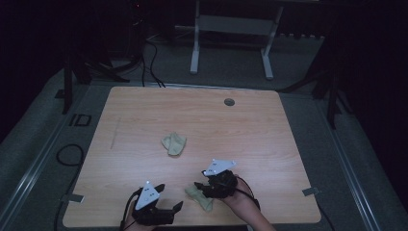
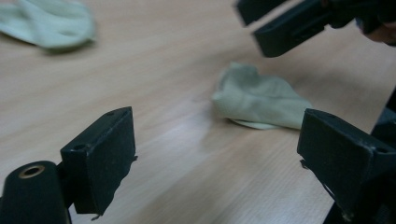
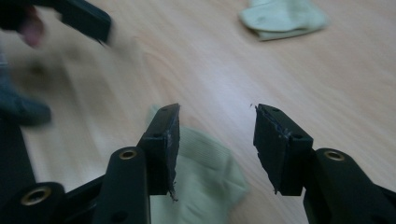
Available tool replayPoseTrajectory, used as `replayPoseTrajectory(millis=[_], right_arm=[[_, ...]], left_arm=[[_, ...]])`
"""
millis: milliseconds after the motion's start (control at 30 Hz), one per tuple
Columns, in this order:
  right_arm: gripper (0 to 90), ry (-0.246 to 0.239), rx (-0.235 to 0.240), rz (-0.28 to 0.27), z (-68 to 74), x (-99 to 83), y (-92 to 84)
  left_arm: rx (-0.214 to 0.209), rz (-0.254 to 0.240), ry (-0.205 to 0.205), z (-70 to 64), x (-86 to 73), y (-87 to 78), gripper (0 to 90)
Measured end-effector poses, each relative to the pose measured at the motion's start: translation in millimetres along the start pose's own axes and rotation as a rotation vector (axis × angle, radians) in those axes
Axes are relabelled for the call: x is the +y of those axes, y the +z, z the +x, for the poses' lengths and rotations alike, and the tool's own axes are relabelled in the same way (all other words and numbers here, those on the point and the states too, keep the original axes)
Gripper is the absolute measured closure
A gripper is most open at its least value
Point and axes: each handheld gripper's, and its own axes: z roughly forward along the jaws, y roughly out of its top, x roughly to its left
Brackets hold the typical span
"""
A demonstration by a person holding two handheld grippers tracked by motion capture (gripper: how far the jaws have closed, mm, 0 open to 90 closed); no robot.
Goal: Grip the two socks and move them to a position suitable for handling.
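Observation:
Two pale green socks lie on the wooden table (image 1: 144, 115). One crumpled sock (image 1: 173, 143) (image 2: 46, 25) (image 3: 285, 18) rests near the table's middle. The other sock (image 1: 201, 197) (image 2: 257, 100) (image 3: 205, 182) lies flat near the front edge. My right gripper (image 1: 198, 186) (image 3: 215, 114) hovers just over this near sock, open, its pads apart and nothing pressed between them. To its left, my left gripper (image 1: 169, 196) (image 2: 217, 123) is open and empty, pointing toward the near sock. The right gripper's jaws appear at the top right of the left gripper view.
A round cable hole (image 1: 229, 102) sits near the table's far edge. Behind the table stand the white legs of a frame (image 1: 195, 53). Cables (image 1: 70, 155) lie on the grey floor at the left. My hands are close to the table's front edge.

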Motion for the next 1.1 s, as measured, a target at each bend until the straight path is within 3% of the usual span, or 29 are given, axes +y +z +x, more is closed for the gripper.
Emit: replayPoseTrajectory(millis=[100,200,367,433,500,533,600,733,867,1100], right_arm=[[48.4,0.007,0.048,0.03,-2.8,-1.0,10.1],[48.0,-0.043,0.088,0.038,3.8,-2.8,14.6],[46.4,-0.14,0.125,0.075,14.5,1.2,25.7],[54.7,-0.175,0.134,0.101,16.3,2.3,31.9],[72.7,-0.198,0.125,0.121,16.4,2.6,36.7],[80.1,-0.202,0.12,0.132,16.2,3.0,37.6],[83.7,-0.194,0.103,0.118,16.3,4.5,34.0],[84.3,-0.179,0.103,0.069,15.5,6.4,22.8],[84.2,-0.163,0.104,0.029,14.1,5.8,11.3],[84.0,-0.148,0.09,0.014,9.9,1.4,2.2]], left_arm=[[0.003,0.053,0.024,-5.1,0.2,10.0,14.3],[0.001,0.056,0.036,-6.1,-1.2,10.0,14.3],[-0.001,0.037,0.006,-0.9,-0.3,7.3,15.1],[0.001,0.042,0.002,0.4,-0.6,7.6,15.1],[-0.004,0.049,0.0,0.8,-1.1,8.9,15.1],[-0.01,0.054,-0.001,0.8,-1.4,9.8,15.1],[-0.014,0.066,0.009,0.3,-1.5,11.5,15.8],[-0.036,0.091,0.023,-1.1,-0.8,17.9,19.9],[-0.056,0.1,0.009,0.1,4.7,27.3,23.2],[-0.109,0.149,0.036,8.9,18.0,49.5,37.6]])
